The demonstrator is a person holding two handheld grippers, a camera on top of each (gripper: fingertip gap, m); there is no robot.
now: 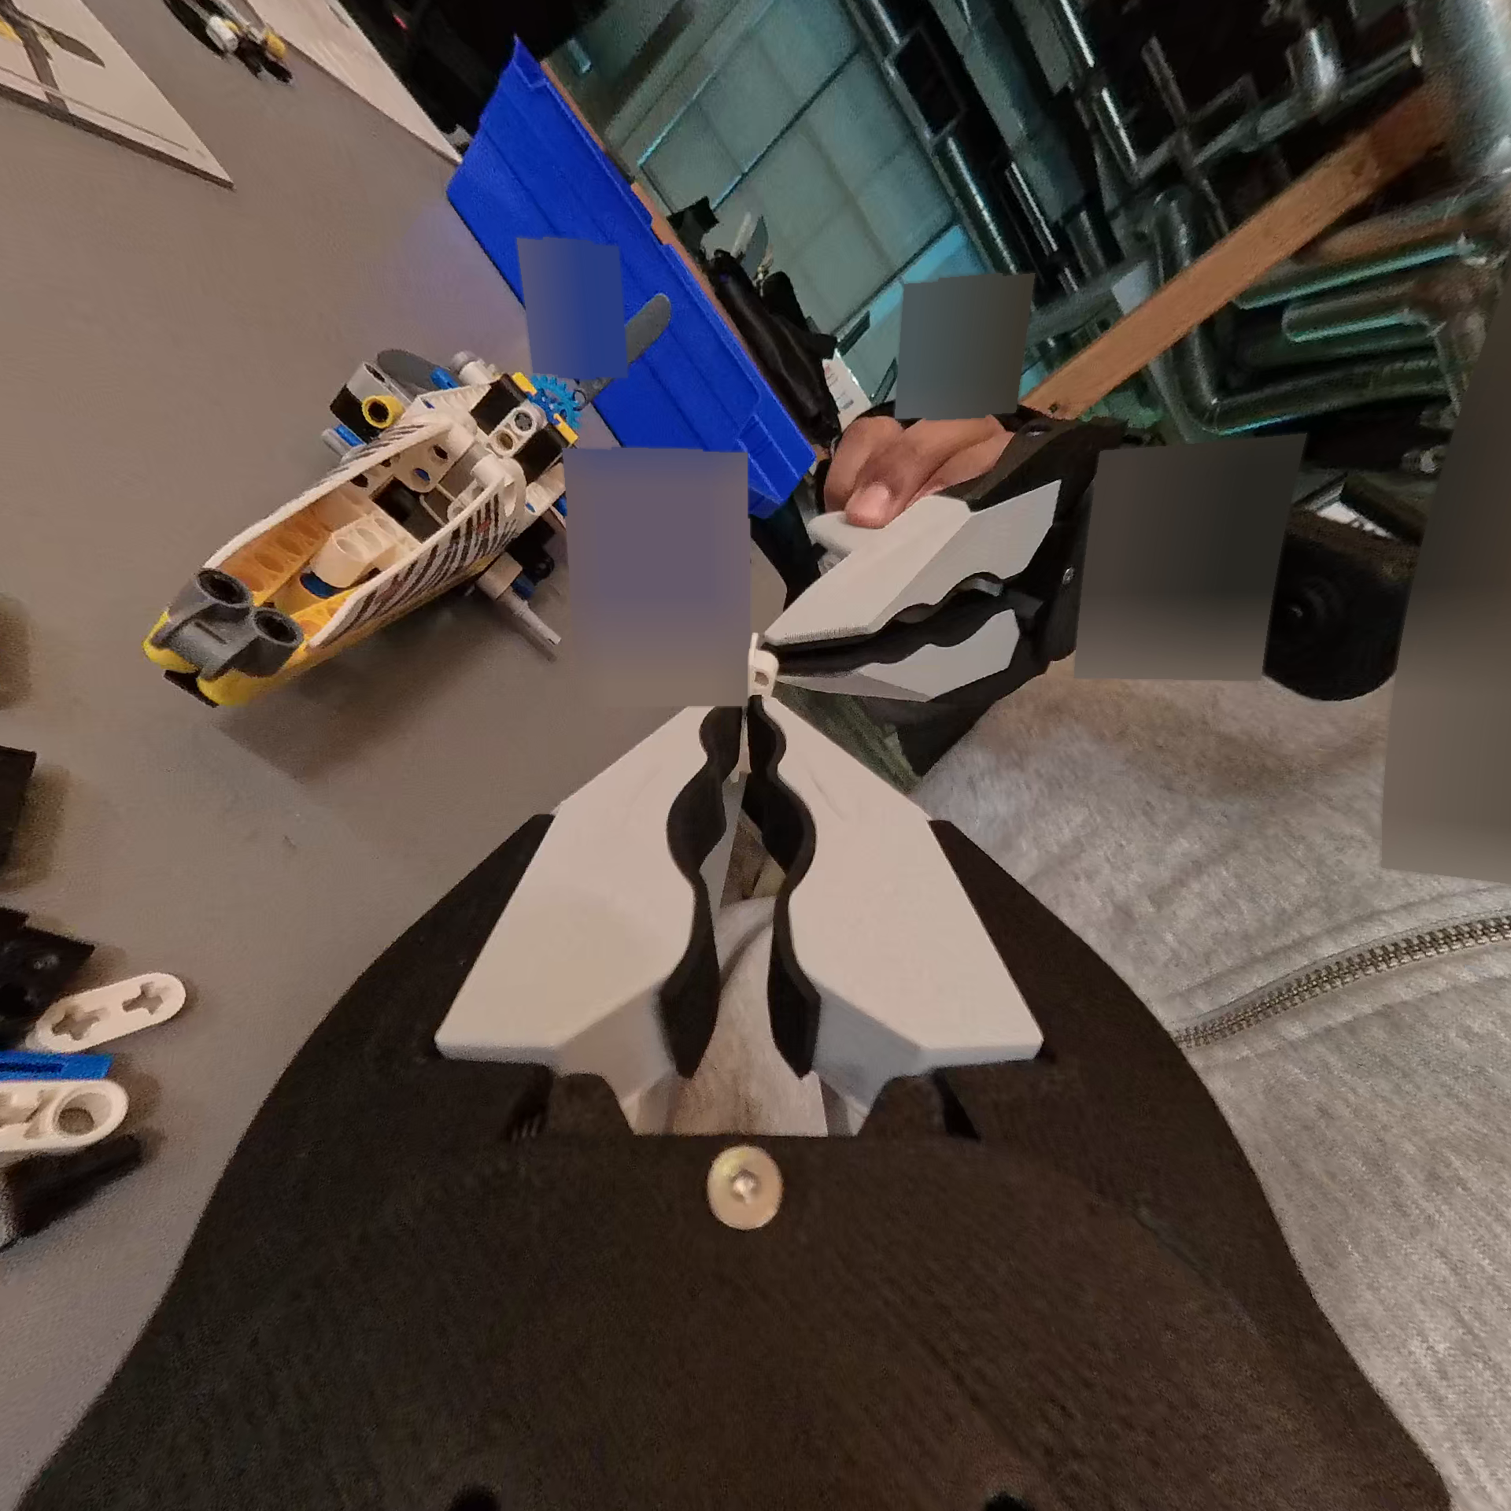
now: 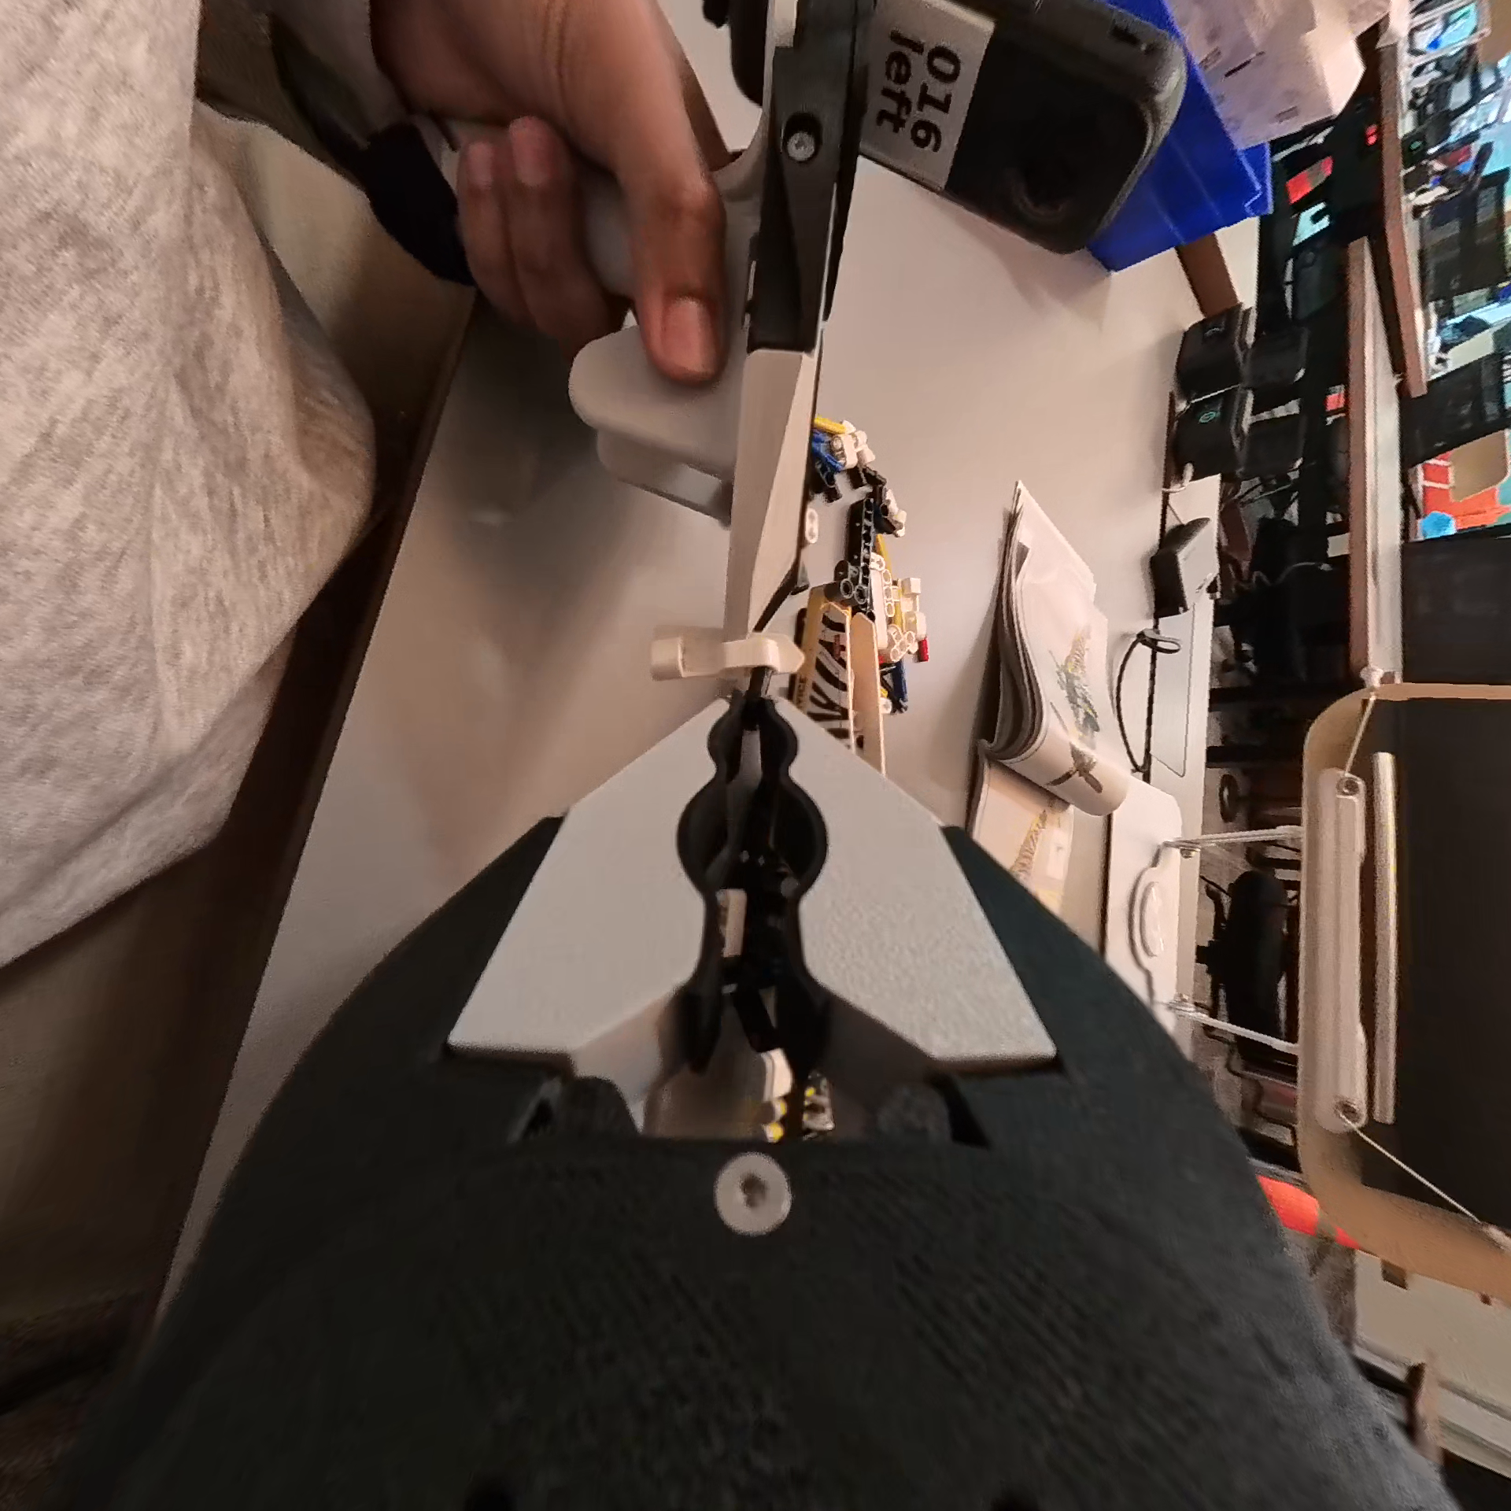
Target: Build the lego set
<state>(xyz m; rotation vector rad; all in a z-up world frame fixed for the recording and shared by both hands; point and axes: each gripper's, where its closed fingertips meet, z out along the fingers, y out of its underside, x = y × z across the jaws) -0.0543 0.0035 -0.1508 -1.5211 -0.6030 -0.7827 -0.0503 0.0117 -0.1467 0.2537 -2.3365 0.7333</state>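
My left gripper (image 1: 748, 711) is shut on a small white lego beam (image 1: 761, 664), held in the air off the table's near edge. My right gripper (image 1: 767, 654) comes in from the right and its tips meet the end of that beam. In the right wrist view my right gripper (image 2: 756, 707) is shut on a small black pin (image 2: 762, 685) that touches the white beam (image 2: 719, 654) from below. The left gripper (image 2: 764, 634) reaches in from above there. The partly built yellow, white and black lego model (image 1: 368, 523) lies on the grey table (image 1: 245, 327), also in the right wrist view (image 2: 850, 646).
Loose white beams (image 1: 106, 1010) and black and blue pieces lie on the table at the left. A blue bin (image 1: 621, 270) stands at the far edge. An open instruction booklet (image 2: 1055, 654) lies beyond the model. A person's grey zipped top (image 1: 1226, 940) is close behind the grippers.
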